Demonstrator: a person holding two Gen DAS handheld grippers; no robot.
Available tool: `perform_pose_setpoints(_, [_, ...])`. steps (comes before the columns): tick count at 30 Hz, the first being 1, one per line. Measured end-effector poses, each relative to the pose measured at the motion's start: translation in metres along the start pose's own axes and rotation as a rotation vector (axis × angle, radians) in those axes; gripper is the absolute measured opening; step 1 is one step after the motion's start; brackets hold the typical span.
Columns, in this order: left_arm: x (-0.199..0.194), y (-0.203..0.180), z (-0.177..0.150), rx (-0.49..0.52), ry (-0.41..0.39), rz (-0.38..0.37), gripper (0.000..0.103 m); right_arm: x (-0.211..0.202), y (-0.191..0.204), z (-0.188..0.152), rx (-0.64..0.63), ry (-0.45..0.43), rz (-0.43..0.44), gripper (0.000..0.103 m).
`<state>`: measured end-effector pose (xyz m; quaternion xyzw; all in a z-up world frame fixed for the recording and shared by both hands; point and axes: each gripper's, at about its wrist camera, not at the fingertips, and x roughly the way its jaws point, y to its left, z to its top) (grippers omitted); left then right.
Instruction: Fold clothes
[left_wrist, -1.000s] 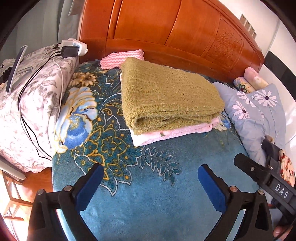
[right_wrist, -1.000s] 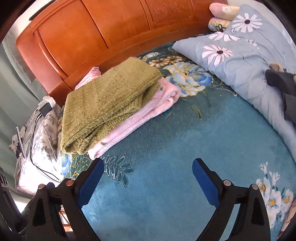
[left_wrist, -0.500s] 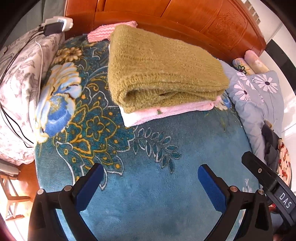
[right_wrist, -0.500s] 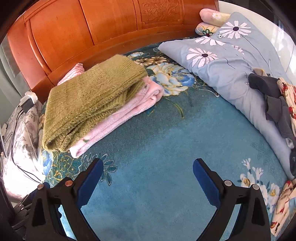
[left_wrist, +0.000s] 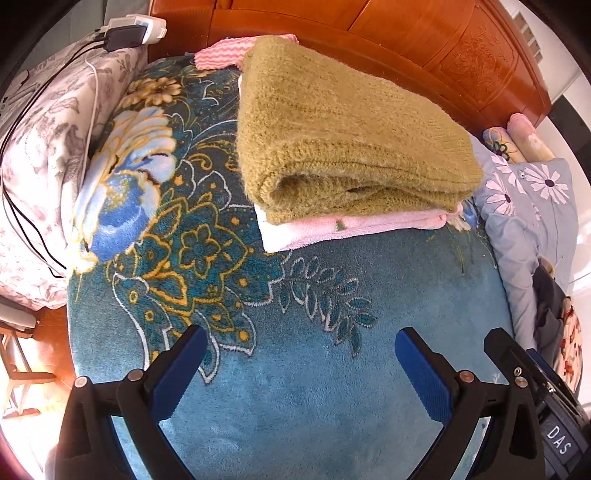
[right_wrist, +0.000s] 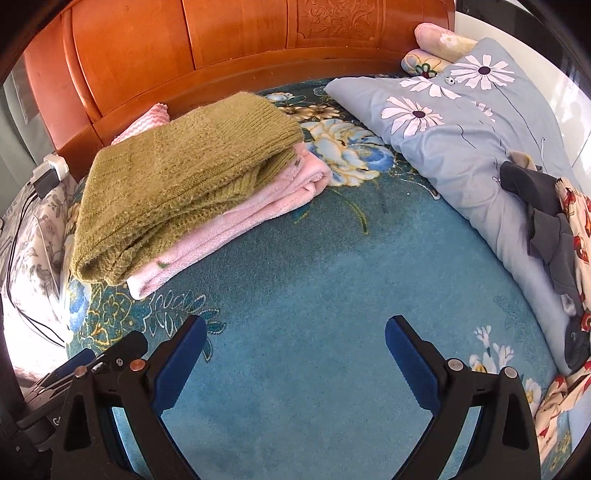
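Both grippers, left (left_wrist: 299, 363) and right (right_wrist: 295, 354), hang open and empty, having closed in on the bed's (left_wrist: 295, 398) headboard edge. Sweater (left_wrist: 343, 136) tops pink garment (left_wrist: 354, 225), folded; dark clothes (right_wrist: 546, 218) likely follow.

Home bedroom — wooden headboard (right_wrist: 236, 48), pillow (right_wrist: 454, 122), blanket (right_wrist: 314, 288)

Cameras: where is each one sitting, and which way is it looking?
Left wrist: sits on the left gripper, facing the headboard over the blue blanket; its open blue fingers and part of the right gripper show.
Right wrist: sits on the right gripper, facing the same way, further right; its open fingers and part of the left gripper show.
Both see the green sweater on pink clothes and the daisy pillow.
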<state>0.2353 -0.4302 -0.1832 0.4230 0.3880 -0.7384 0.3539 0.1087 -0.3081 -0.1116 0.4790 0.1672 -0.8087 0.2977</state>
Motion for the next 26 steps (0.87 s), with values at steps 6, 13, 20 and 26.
perform_pose_setpoints(6, [-0.0013, 0.0021, 0.0006, -0.012, -0.011, 0.004, 0.103, 0.0020, 0.0020, -0.0005, 0.002, 0.000, -0.001, 0.098])
perform_pose_setpoints(13, [-0.0007, 0.0038, 0.0009, -0.023, -0.006, 0.007, 0.103, 0.0021, 0.0039, 0.0006, -0.004, 0.005, -0.008, 0.098])
perform_pose_setpoints(20, [-0.0004, 0.0060, 0.0000, -0.038, -0.004, 0.005, 0.103, 0.0029, 0.0054, 0.0002, 0.004, 0.011, -0.009, 0.098])
perform_pose_setpoints(26, [-0.0003, 0.0054, -0.0005, -0.036, -0.014, 0.017, 0.103, 0.0040, 0.0049, -0.0002, 0.012, 0.020, -0.008, 0.098])
